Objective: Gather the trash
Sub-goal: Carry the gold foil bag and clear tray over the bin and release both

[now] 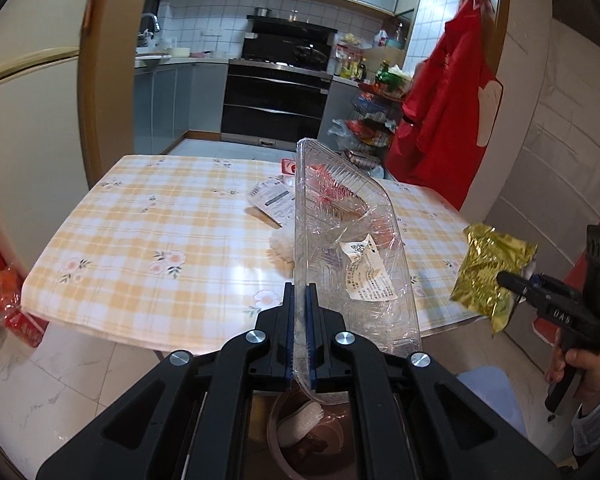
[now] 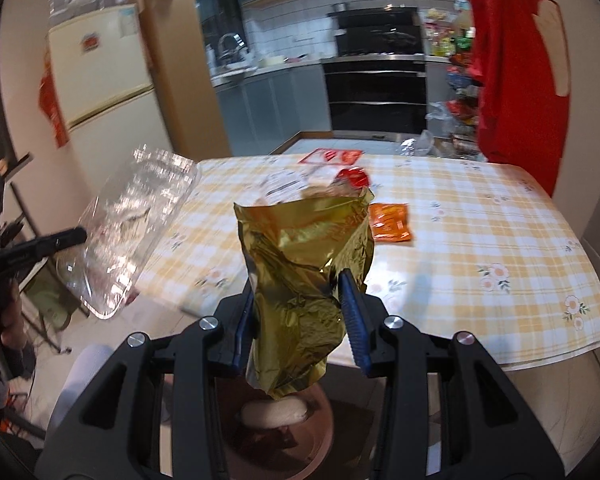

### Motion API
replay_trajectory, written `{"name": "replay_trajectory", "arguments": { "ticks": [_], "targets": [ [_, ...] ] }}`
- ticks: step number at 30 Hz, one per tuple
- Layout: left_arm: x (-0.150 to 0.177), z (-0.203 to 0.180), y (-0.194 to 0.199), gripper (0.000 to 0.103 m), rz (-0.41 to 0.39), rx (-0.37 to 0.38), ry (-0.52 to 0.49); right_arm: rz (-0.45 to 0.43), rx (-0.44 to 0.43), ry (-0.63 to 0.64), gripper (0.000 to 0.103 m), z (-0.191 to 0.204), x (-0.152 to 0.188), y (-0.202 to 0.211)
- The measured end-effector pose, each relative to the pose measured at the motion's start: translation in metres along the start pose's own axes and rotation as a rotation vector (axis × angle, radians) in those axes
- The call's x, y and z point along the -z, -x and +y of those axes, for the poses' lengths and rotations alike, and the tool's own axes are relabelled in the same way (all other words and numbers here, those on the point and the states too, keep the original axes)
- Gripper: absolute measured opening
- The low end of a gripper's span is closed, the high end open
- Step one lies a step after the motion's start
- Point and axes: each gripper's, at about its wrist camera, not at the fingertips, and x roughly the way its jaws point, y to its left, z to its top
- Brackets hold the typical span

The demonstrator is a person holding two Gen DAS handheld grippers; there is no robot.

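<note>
My left gripper (image 1: 300,292) is shut on the edge of a clear plastic food tray (image 1: 348,248) that stands upright over the near edge of the table; a white label sticks to it. The same clear tray (image 2: 128,232) shows at the left of the right wrist view. My right gripper (image 2: 298,284) is shut on a crumpled gold foil bag (image 2: 300,264), held off the table's near side; the gold bag (image 1: 492,272) appears at the right of the left wrist view. Below both grippers stands a brown bin (image 2: 300,432) with a pale wad in it.
On the yellow checked tablecloth (image 2: 480,220) lie an orange packet (image 2: 390,222), a red wrapper (image 2: 352,178), white paper labels (image 1: 274,200) and a white paper cup liner (image 1: 282,248). A red apron (image 1: 444,112) hangs at the right. A fridge (image 2: 100,80) stands at the left.
</note>
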Motion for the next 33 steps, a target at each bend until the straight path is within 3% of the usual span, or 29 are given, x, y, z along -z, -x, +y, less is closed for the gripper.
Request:
{"name": "replay_trajectory", "arguments": {
  "ticks": [8, 24, 29, 33],
  "targets": [
    [0.009, 0.013, 0.026, 0.006, -0.033, 0.012, 0.043, 0.088, -0.047, 0.017, 0.042, 0.027, 0.014, 0.000],
    [0.017, 0.013, 0.013, 0.006, 0.004, 0.019, 0.051, 0.173, -0.144, -0.010, 0.050, 0.032, 0.023, -0.026],
    [0.019, 0.010, 0.007, 0.006, 0.018, 0.026, 0.041, 0.135, -0.106, -0.023, 0.064, 0.025, 0.019, -0.021],
    [0.022, 0.004, 0.001, 0.006, 0.040, 0.032, 0.021, 0.077, -0.031, -0.031, 0.085, 0.013, 0.011, -0.011]
  ]
}}
